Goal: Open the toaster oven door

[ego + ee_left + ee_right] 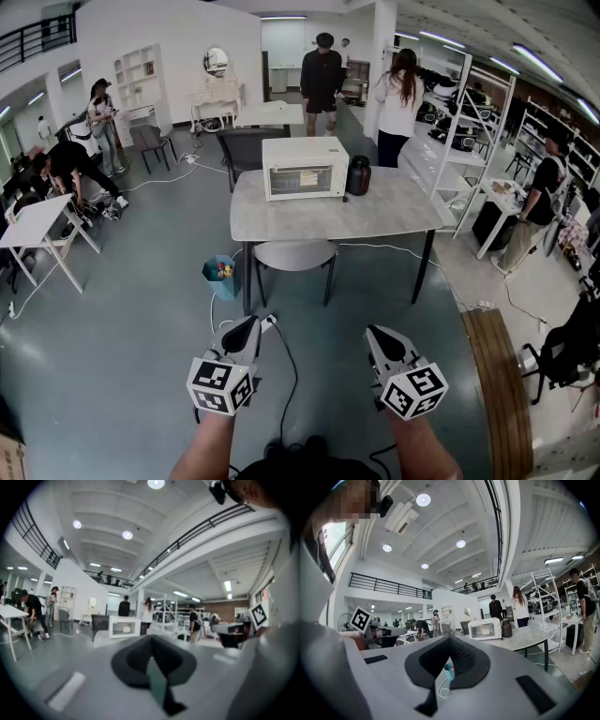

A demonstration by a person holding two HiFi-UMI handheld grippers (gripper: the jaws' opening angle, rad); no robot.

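A white toaster oven (306,168) stands on the far side of a grey table (375,214), its glass door closed. It also shows small and distant in the left gripper view as the toaster oven (123,627) and in the right gripper view as the toaster oven (484,628). My left gripper (249,331) and right gripper (377,337) are held side by side low in the head view, well short of the table. Both are shut, with nothing between the jaws. The left gripper (151,657) and right gripper (449,660) point roughly level toward the table.
A dark jug (358,175) stands right of the oven. A round stool (294,254) sits under the table's near edge, a teal bin (221,276) on the floor to its left, and cables trail nearby. Several people stand behind and at the sides. A wooden bench (502,389) lies right.
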